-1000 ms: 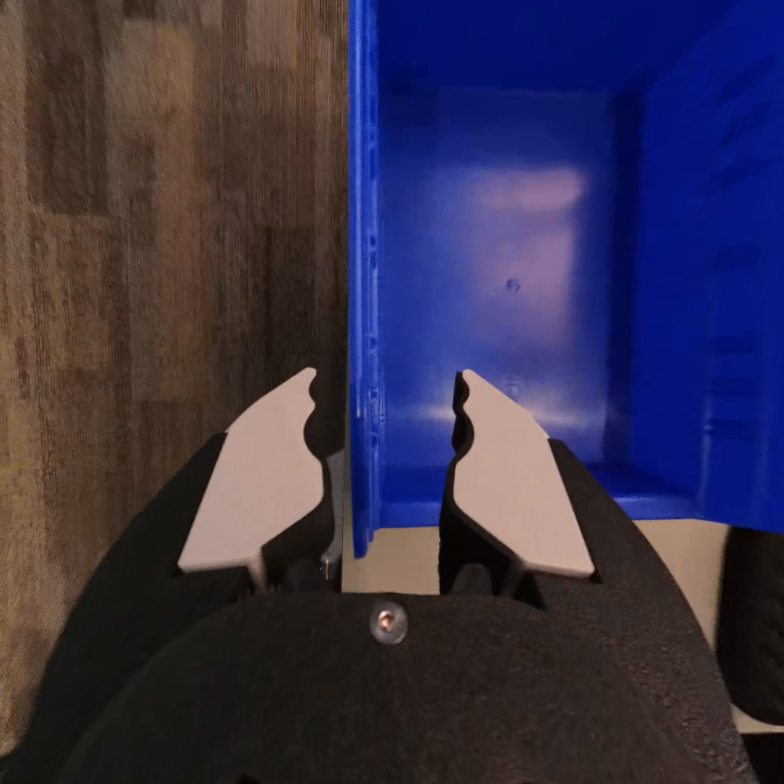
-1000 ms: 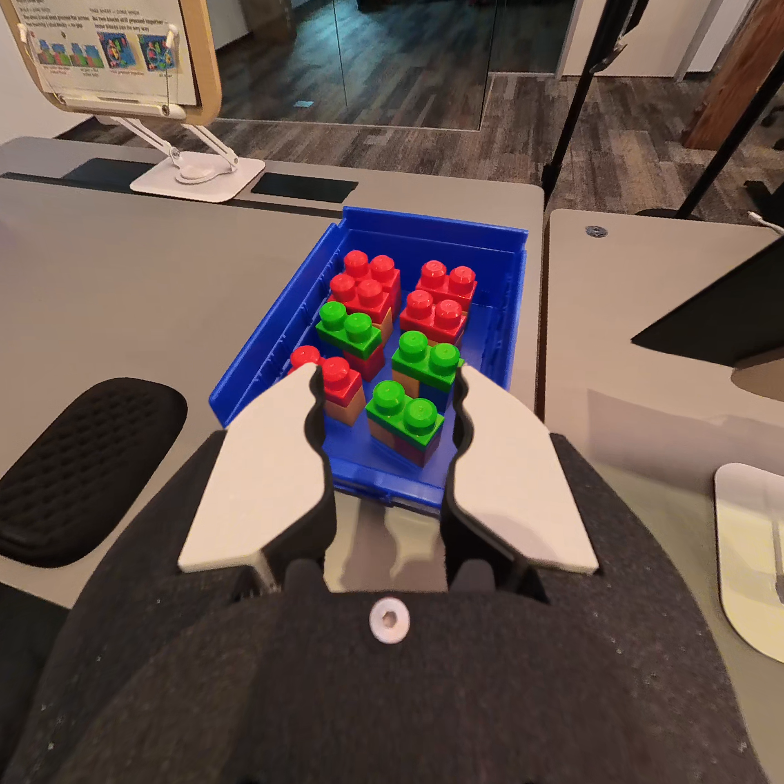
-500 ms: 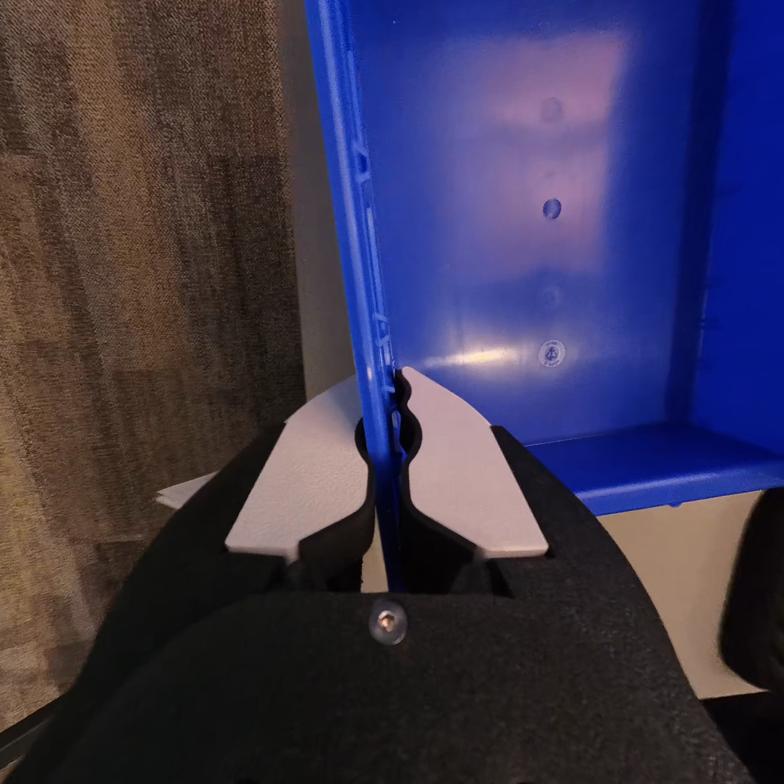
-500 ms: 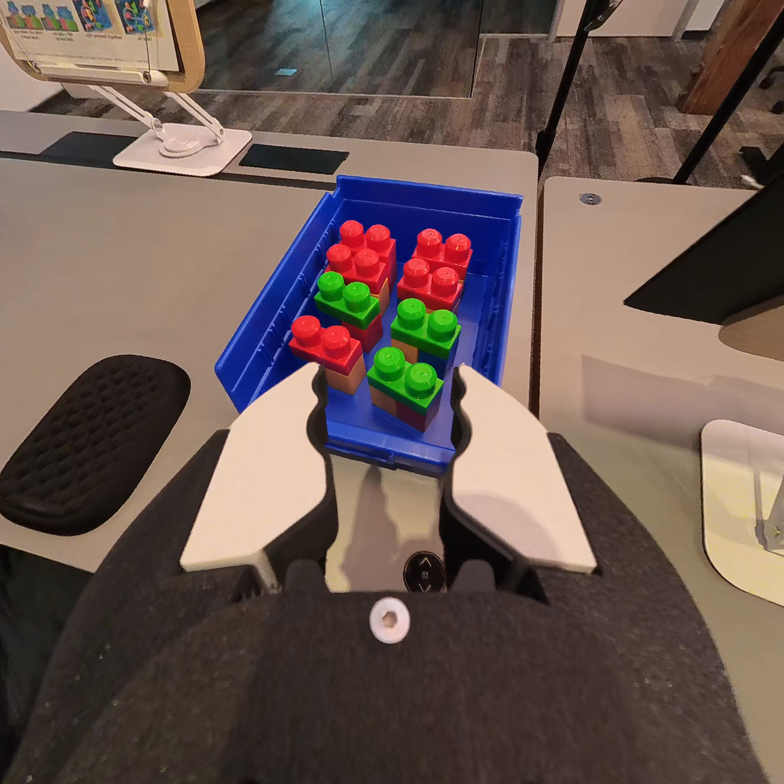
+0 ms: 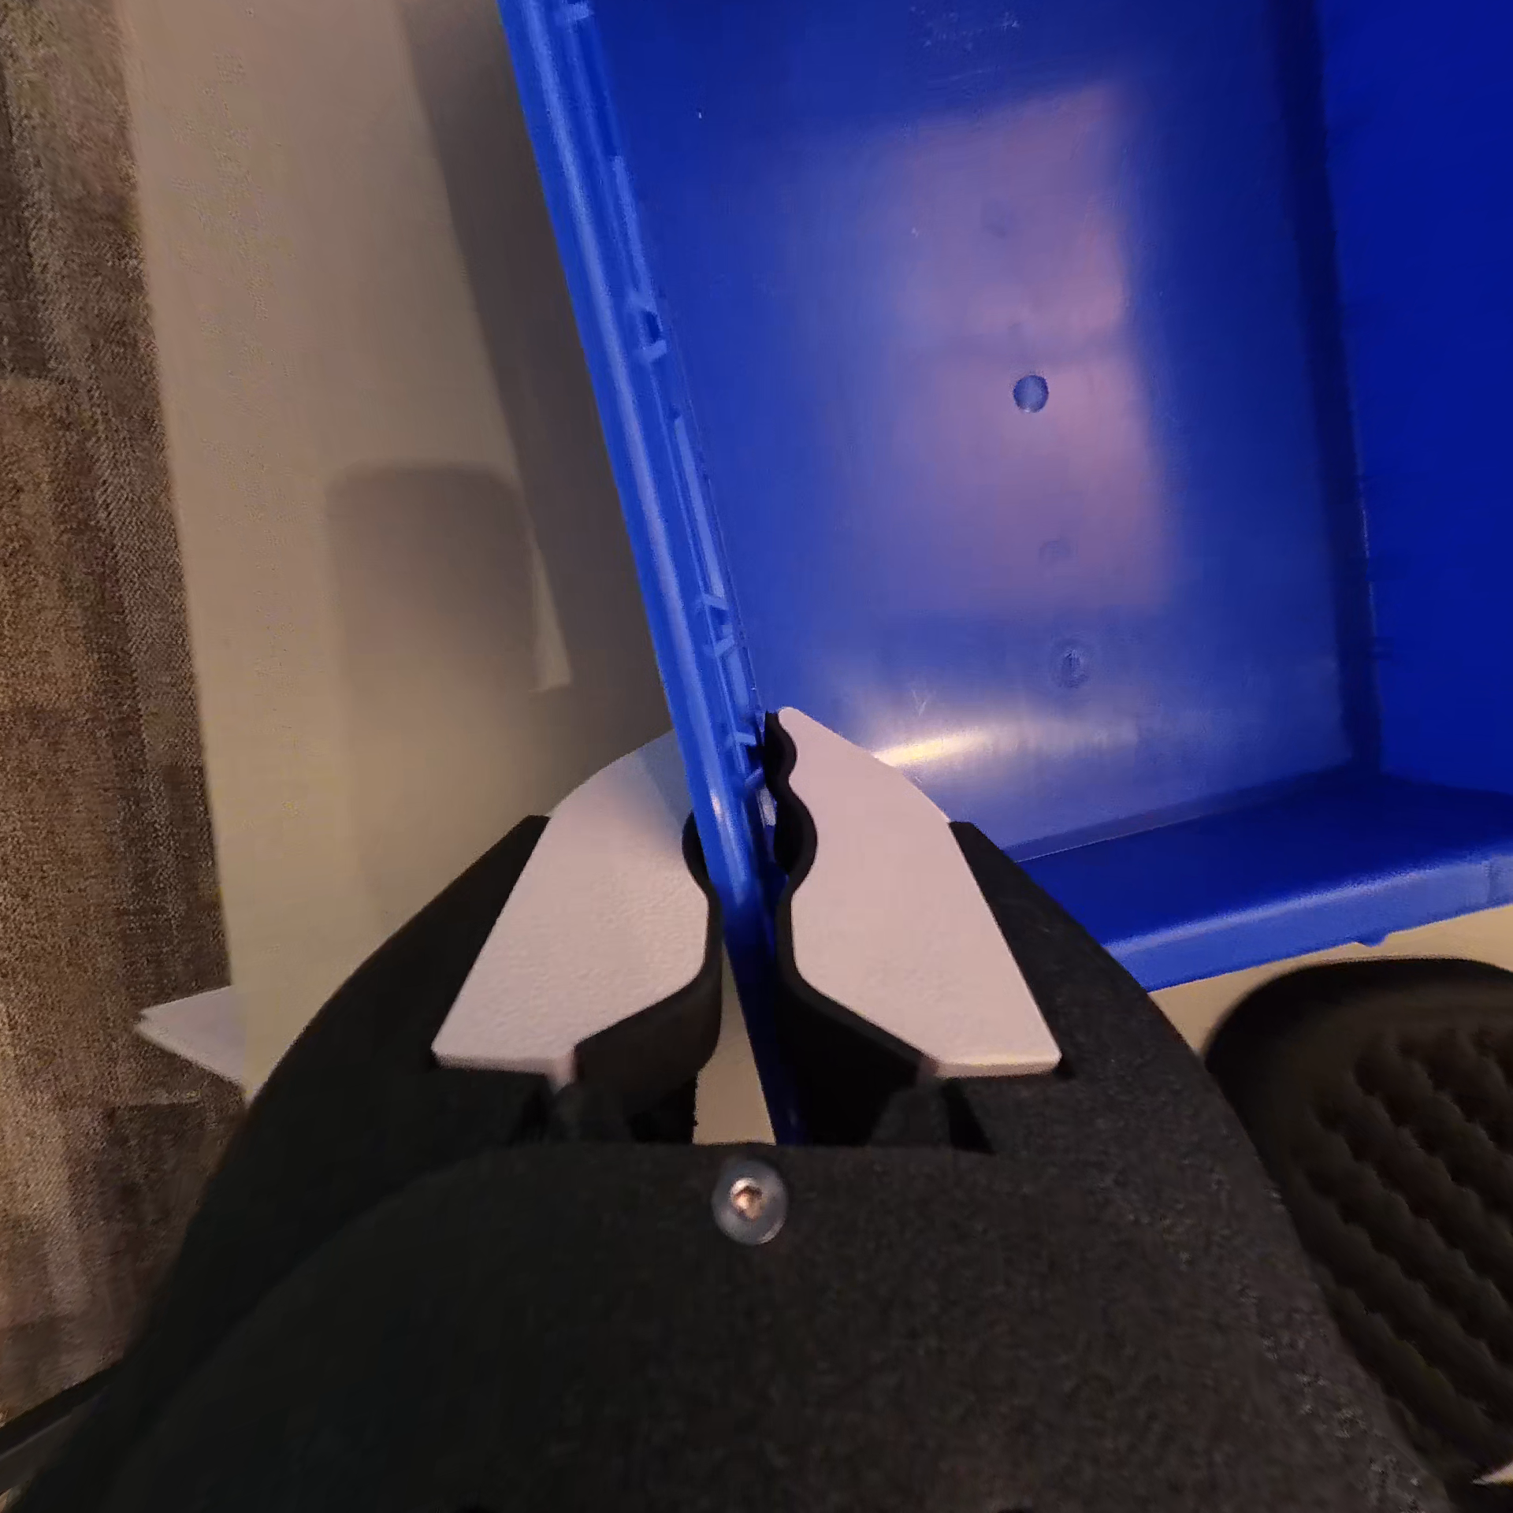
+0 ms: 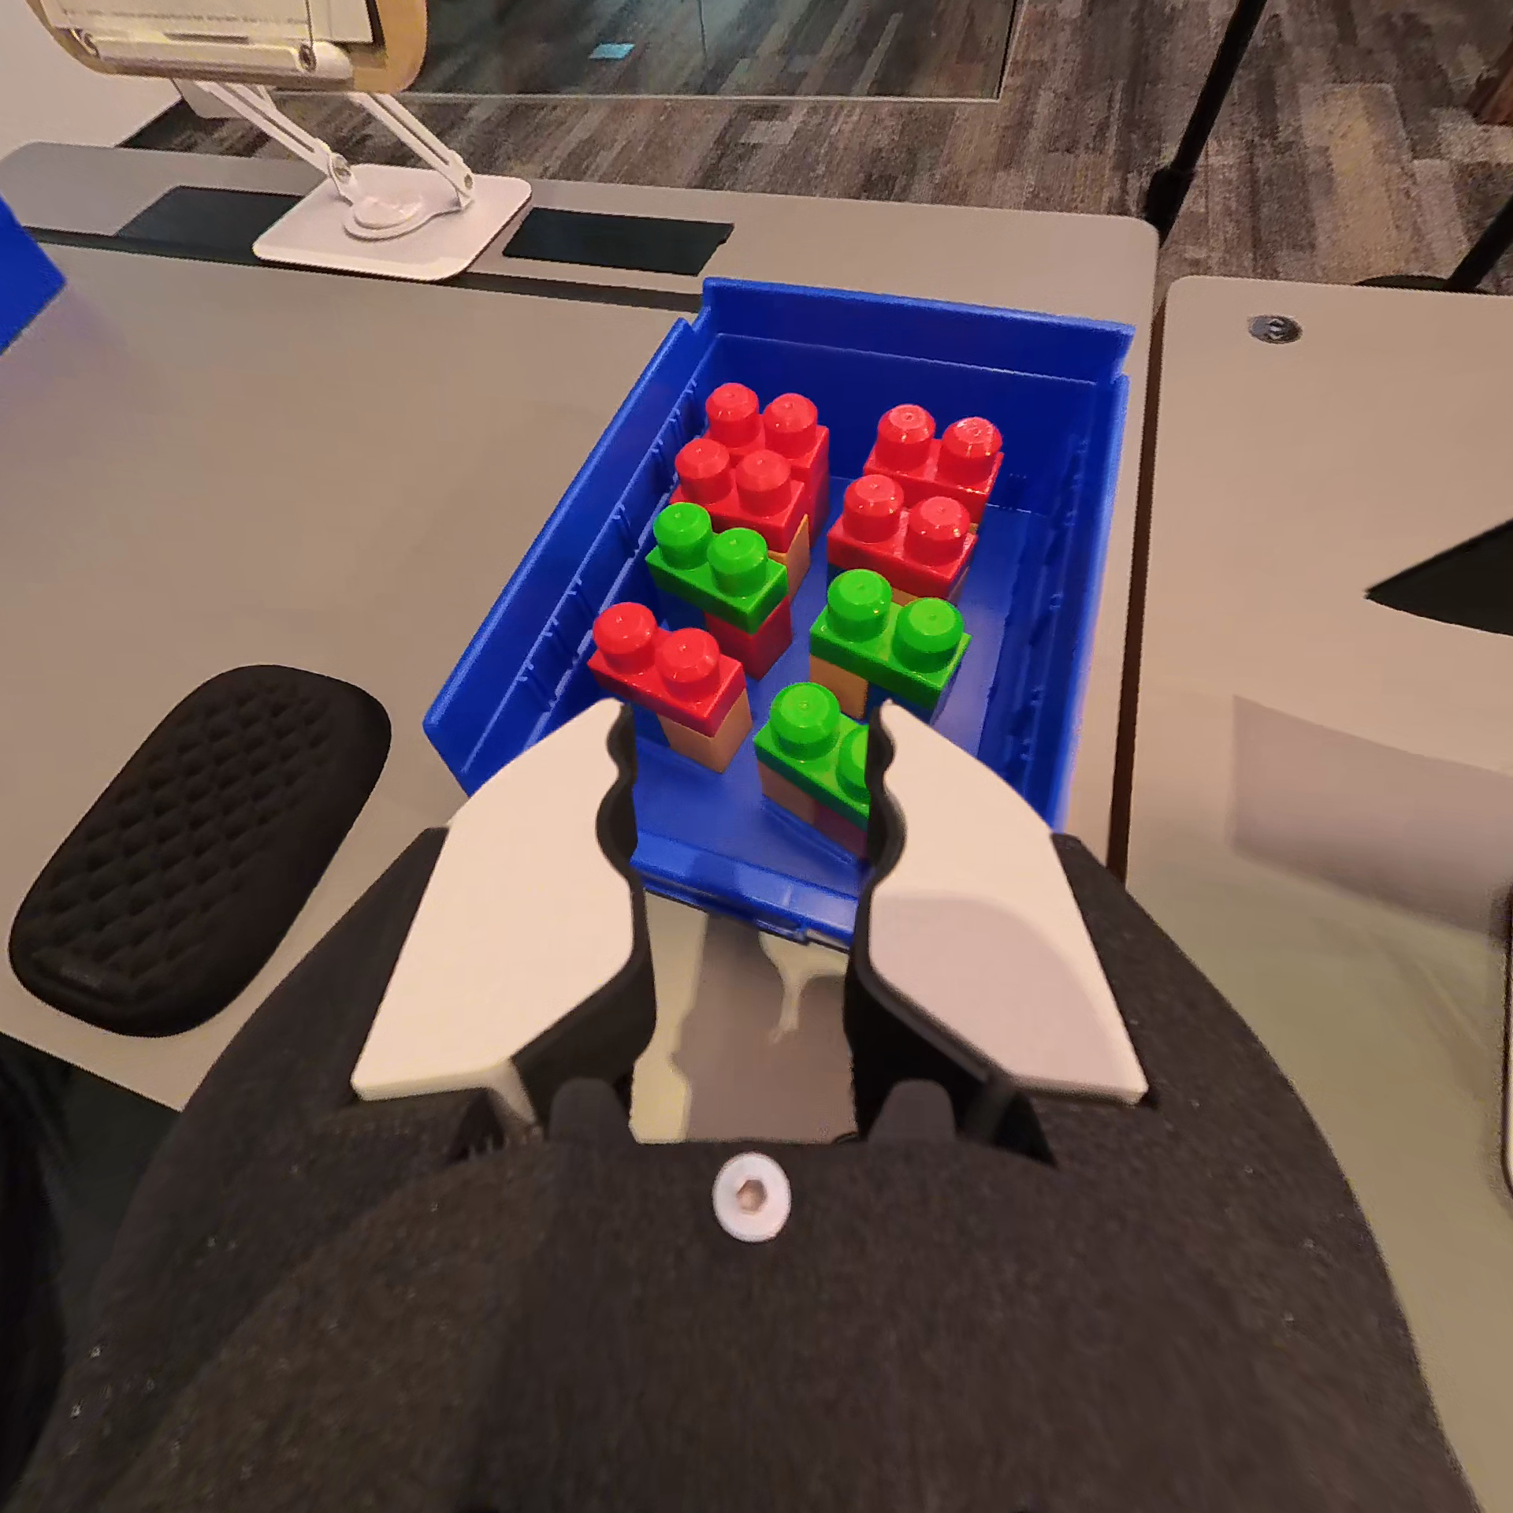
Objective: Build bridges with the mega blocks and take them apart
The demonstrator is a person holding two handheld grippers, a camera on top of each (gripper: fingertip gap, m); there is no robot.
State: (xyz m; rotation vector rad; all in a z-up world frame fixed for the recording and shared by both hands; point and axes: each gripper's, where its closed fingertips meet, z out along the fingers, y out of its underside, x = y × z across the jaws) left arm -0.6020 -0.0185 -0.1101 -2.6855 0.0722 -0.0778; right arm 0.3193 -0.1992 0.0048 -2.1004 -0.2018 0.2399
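In the left wrist view an empty blue bin fills the frame. My left gripper is shut on the bin's left side wall, one finger outside and one inside. In the right wrist view a second blue bin sits on the grey table. It holds several small block bridges with red tops and green tops. My right gripper is open and empty, just above this bin's near end. A corner of the empty bin shows at the far left.
A black padded rest lies left of the filled bin and shows by the empty bin. A white stand with a board is at the table's back. A second table adjoins on the right. Carpet floor lies beyond the table edge. The grippers' ends are close to 95 cm from one another.
My left gripper went from open astride the empty bin's side wall to shut on it, and the bin has shifted right over the table. My right gripper has moved closer to the filled bin.
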